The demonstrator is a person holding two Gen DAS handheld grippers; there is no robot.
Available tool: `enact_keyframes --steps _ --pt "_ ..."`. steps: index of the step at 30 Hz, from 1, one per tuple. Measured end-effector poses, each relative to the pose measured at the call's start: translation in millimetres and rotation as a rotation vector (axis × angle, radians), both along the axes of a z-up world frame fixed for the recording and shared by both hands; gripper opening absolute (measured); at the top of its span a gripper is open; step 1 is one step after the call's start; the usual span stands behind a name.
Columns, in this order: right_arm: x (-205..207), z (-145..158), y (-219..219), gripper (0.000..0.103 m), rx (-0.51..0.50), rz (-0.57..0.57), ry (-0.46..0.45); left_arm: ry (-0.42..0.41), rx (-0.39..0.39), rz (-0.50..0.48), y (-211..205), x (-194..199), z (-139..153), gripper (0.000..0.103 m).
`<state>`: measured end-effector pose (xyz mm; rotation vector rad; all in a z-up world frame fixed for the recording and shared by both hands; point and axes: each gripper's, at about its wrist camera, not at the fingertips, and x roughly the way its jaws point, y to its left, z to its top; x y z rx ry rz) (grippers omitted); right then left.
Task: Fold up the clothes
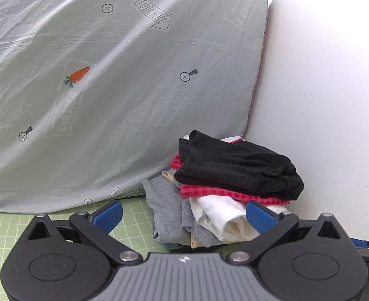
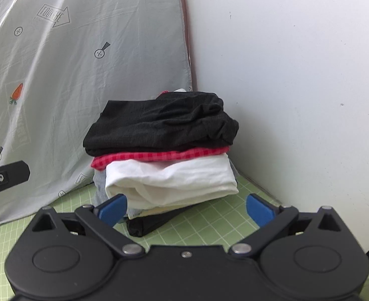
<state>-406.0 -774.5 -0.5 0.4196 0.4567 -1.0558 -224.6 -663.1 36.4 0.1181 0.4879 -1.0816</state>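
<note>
A stack of folded clothes sits in the corner on the green grid mat (image 2: 209, 223). On top lies a black garment (image 2: 164, 123) (image 1: 237, 165), under it a red checked one (image 2: 159, 156) (image 1: 229, 195), then a white one (image 2: 174, 180) (image 1: 222, 215), with grey cloth (image 1: 166, 208) and another dark piece (image 2: 154, 222) at the bottom. My left gripper (image 1: 184, 214) is open just in front of the stack, nothing between its blue pads. My right gripper (image 2: 187, 210) is open too, close before the white garment, holding nothing.
A pale grey sheet (image 1: 109, 87) (image 2: 59, 75) printed with carrots and arrows hangs behind and to the left of the stack. A white wall (image 2: 297, 87) closes the right side. Part of the other gripper (image 2: 6, 178) shows at the left edge of the right wrist view.
</note>
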Motion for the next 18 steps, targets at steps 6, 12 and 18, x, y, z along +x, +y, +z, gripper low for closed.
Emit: enact_keyframes --steps 6,12,18 --pt "-13 -14 54 0.103 0.016 -0.015 0.042 -0.002 0.059 -0.009 43 -12 -19 0.103" --pt "-26 -22 98 0.103 -0.007 -0.033 0.083 -0.004 0.123 -0.018 79 -18 -40 0.103" --pt "-34 -26 128 0.103 0.014 -0.033 0.076 0.000 0.159 -0.045 104 -26 -52 0.103"
